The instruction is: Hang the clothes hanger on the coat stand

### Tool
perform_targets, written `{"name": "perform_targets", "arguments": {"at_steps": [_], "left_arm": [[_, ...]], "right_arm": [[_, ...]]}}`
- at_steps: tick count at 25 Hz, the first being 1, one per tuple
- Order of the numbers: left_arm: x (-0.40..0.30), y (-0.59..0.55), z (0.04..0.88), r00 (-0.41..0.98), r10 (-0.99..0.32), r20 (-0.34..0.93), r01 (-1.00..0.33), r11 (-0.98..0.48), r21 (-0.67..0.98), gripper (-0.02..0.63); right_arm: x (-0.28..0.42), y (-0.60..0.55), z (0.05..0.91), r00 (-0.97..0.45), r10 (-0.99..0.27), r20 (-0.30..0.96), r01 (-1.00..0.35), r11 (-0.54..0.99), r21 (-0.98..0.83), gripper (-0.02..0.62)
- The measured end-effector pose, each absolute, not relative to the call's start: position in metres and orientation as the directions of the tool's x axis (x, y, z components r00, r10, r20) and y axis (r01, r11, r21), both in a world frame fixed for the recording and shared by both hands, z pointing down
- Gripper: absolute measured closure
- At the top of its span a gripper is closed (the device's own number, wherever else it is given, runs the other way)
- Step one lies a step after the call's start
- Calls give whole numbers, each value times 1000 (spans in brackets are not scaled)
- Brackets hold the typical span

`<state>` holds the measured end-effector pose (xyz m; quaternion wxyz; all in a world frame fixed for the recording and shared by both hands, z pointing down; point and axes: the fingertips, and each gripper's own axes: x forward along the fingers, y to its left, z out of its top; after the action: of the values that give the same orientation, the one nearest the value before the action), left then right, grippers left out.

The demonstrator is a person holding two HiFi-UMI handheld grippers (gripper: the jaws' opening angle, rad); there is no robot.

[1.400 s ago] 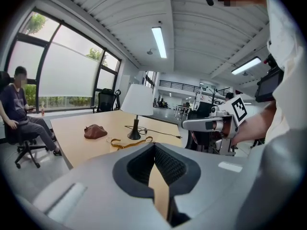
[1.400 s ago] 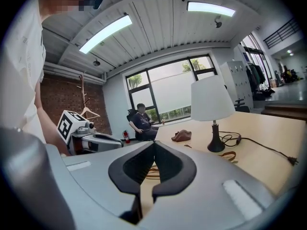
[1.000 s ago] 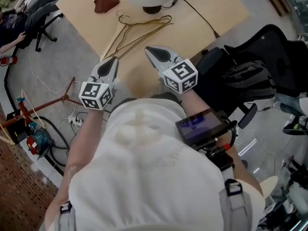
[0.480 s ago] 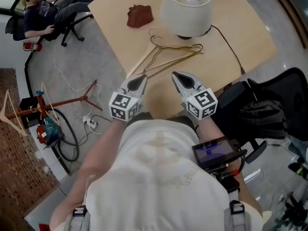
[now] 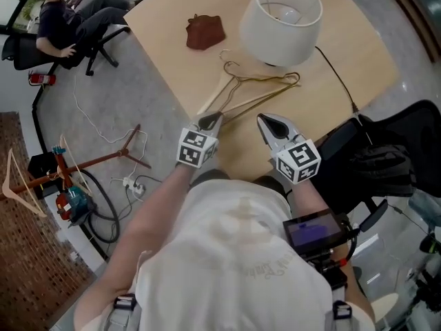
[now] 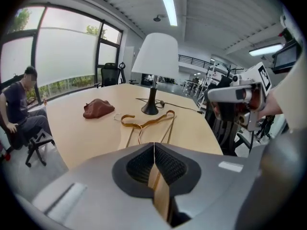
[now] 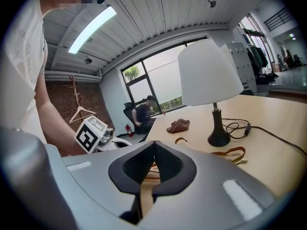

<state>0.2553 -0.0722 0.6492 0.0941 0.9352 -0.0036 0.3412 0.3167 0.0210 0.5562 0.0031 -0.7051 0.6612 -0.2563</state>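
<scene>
Grey tongs, left and right, both pressed shut on nothing, poise over the counter's near edge just short of the tan hanger, lying flat before the lamp, seemingly ready for pickup.

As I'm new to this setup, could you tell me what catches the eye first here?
A white-shaded table lamp stands far back on the light wooden table. Before it a slim wooden clothes hanger lies flat; the left claw and the right claw hover shut and empty just short of it.
</scene>
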Motion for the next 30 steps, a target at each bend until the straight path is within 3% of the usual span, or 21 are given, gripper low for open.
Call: {"name": "perform_targets", "arguments": {"at_steps": [6,14,22,30], "left_arm": [[277,-89,692,683,72,727,-20,-993,117,545],[304,-89,718,585,81,807,98,-995,29,531],[314,-89,732,532,62,844,97,-995,12,534],[316,-92,737,495,13,869,51,-999,-15,577]], "right_arm": [[313,40,562,74,-917,391,-913,-220,-344,581],[316,77,568,200,-884,422,-867,-361,-344,581],[313,111,573,288,-848,444,-816,-461,-349,581],[312,127,571,328,-836,439,-797,-495,-346,581]]}}
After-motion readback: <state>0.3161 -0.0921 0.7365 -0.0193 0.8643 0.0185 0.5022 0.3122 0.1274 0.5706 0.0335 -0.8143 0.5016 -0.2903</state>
